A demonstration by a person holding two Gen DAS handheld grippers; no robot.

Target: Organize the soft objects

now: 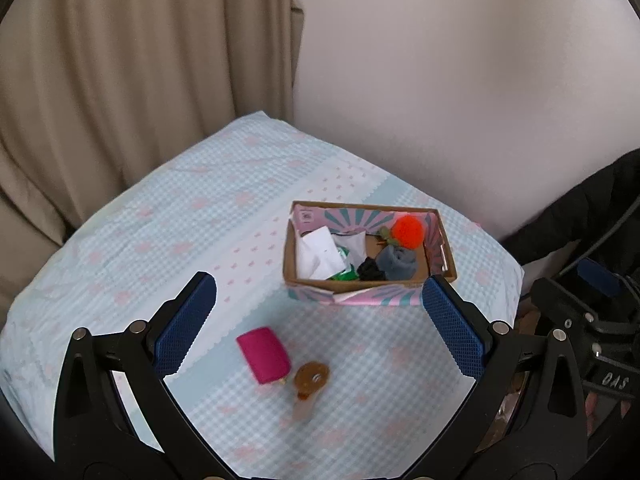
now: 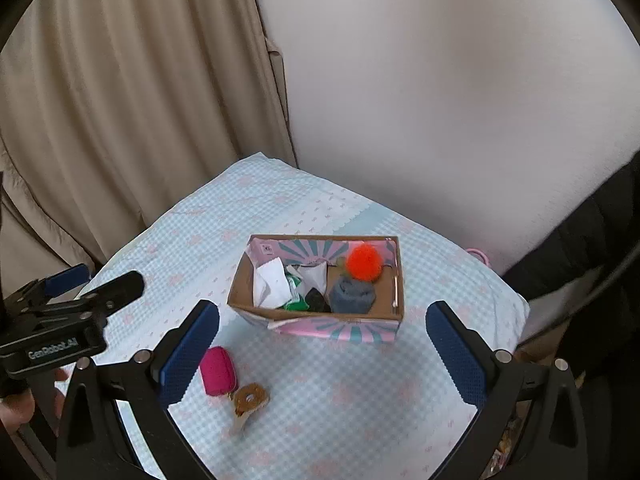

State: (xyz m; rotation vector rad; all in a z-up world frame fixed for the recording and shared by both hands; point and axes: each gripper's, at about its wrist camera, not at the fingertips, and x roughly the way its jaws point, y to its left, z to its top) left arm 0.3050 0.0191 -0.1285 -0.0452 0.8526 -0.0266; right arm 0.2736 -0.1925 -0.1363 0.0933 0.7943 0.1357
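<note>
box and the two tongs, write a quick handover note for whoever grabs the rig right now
Left tongs: open, empty, above the cloth.
Right tongs: open, empty.
Cardboard box holds the orange pompom, grey roll, black piece and white and green items.
Left out on the cloth: pink pouch and, touching it, the brown donut-shaped charm.

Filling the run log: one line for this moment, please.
left gripper open, empty | right gripper open, empty | magenta soft block, brown ring toy on checked cloth | patterned cardboard box part-filled

Beige curtain hangs beside a pale wall.
</note>
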